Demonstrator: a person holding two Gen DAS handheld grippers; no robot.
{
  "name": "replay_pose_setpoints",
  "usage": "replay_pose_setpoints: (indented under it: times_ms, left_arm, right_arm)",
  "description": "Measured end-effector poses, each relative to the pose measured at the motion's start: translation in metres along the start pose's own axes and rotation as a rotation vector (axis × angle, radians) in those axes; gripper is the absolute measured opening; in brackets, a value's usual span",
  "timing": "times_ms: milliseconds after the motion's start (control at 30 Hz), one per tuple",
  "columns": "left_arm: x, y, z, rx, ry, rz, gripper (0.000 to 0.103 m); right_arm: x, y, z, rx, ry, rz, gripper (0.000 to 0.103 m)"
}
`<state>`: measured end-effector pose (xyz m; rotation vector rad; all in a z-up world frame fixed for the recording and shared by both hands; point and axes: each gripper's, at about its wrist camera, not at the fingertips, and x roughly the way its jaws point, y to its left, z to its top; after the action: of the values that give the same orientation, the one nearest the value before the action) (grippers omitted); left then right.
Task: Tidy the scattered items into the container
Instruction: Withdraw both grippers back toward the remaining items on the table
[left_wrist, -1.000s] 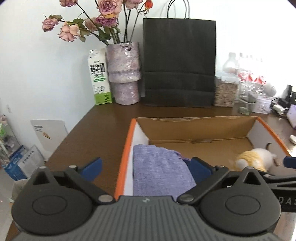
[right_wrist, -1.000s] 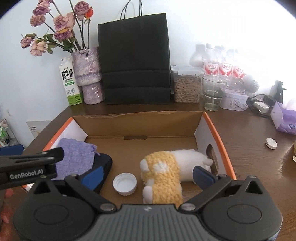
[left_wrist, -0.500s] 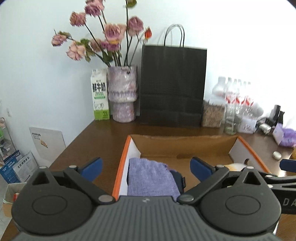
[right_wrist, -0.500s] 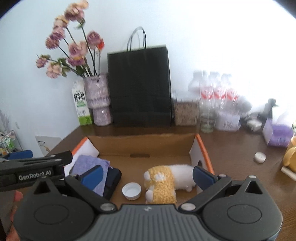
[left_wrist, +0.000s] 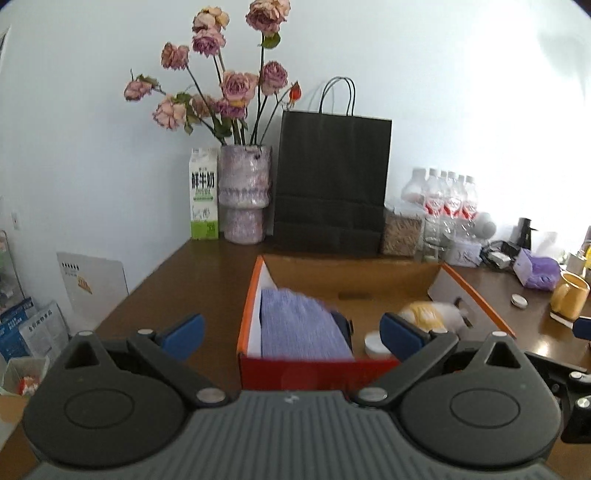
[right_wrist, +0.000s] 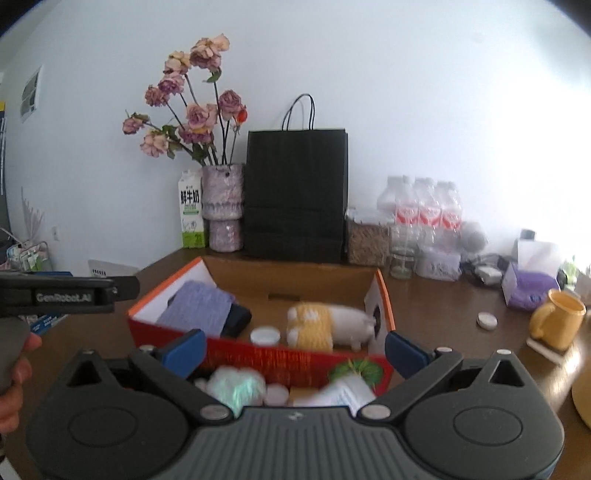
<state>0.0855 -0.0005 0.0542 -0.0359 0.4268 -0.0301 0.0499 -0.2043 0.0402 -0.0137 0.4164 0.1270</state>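
Brown table (right_wrist: 443, 314), cardboard box (right_wrist: 295, 280) long axis left-right, both grippers' jaws wide, empty.

The milk carton (left_wrist: 202, 195) standing beside the vase carries three large dark Chinese characters, 鲜牛奶, printed vertically on its white front panel; the smaller print on its green lower band is too fine to read. The left gripper (right_wrist: 66, 295), seen from the right wrist view, bears the white lettering "GenRobot.AI" on its black side. The red labels on the water bottles (right_wrist: 424, 212) are illegible.
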Motion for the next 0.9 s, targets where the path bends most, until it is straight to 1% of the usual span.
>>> replay_pose_setpoints:
  times_ms: [133,300,400,467,600,700,900]
  left_arm:
    - [-0.006,0.004,-0.028,-0.004,0.057,0.013,0.103]
    - [-0.012,0.014,-0.060,-0.035,0.139,0.041,0.103]
    - [-0.015,0.021,-0.077,-0.058,0.194,0.056,0.103]
    - [-0.017,0.023,-0.084,-0.067,0.215,0.056,0.103]
    - [-0.018,0.021,-0.088,-0.058,0.227,0.054,0.103]
    - [-0.019,0.016,-0.088,-0.040,0.228,0.048,0.103]
    - [-0.021,0.014,-0.089,-0.041,0.230,0.044,0.103]
  right_arm:
    - [-0.007,-0.004,-0.027,0.018,0.050,-0.014,0.103]
    - [-0.015,-0.009,-0.061,0.033,0.124,-0.045,0.103]
    - [-0.019,-0.014,-0.076,0.045,0.166,-0.061,0.103]
    - [-0.020,-0.018,-0.084,0.062,0.193,-0.064,0.103]
    - [-0.019,-0.018,-0.094,0.080,0.234,-0.048,0.103]
    - [-0.021,-0.012,-0.095,0.058,0.231,-0.042,0.103]
    - [-0.022,-0.012,-0.094,0.055,0.236,-0.053,0.103]
